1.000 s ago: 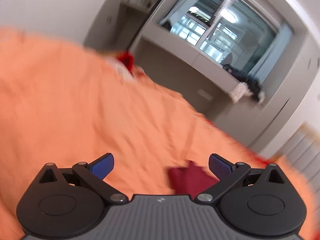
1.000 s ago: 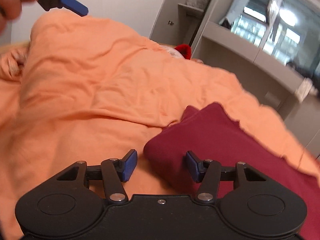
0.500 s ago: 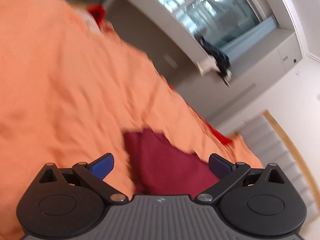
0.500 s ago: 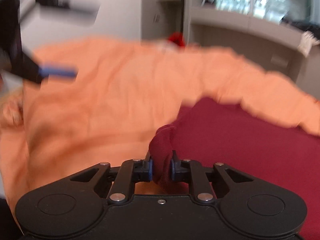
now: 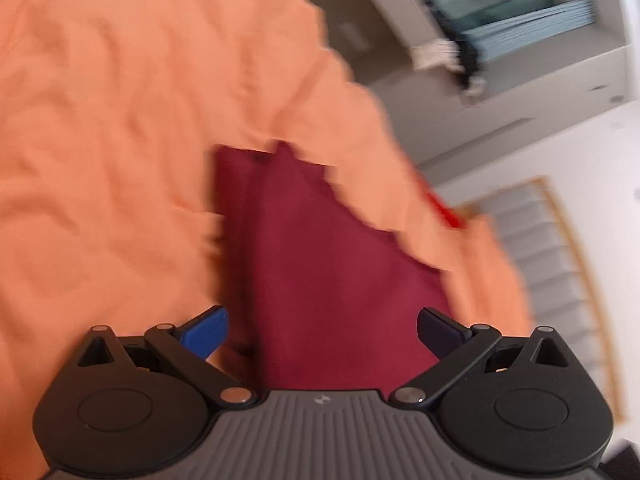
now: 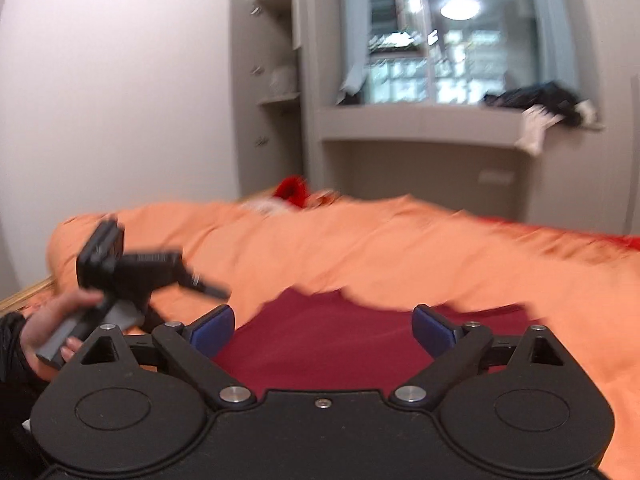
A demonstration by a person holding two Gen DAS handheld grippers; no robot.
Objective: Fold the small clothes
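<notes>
Half a second ago my right tongs point(image 6: 322, 326) were pinched on a bunched corner of the maroon cloth point(image 6: 328, 344); now they have let go, the jaws are swinging wide open with nothing gripped, and the cloth lies flat below and between the blue pads point(image 6: 210, 326). That view has also lifted, so I see more wall and window than before. My left tongs point(image 5: 322, 334) are spread wide as they were, holding nothing, but they have come down nearer the cloth point(image 5: 320, 272), which now fills the space between their pads and runs away from them in a long strip. In the right view the left tongs point(image 6: 192, 276) show at the far left, held in a hand point(image 6: 56, 320), low over the bed beside the cloth. The cloth rests on a rumpled orange duvet point(image 5: 120, 120) covering the bed. A small red item point(image 6: 292, 190) sits at the duvet's far edge, too blurred to identify. Behind it stand a grey shelf unit point(image 6: 276, 80), a grey ledge point(image 6: 420, 124) under a window point(image 6: 436, 32), and dark and white clothes point(image 6: 544, 108) heaped on the ledge's right end. A radiator point(image 5: 552, 264) shows in the left view.
</notes>
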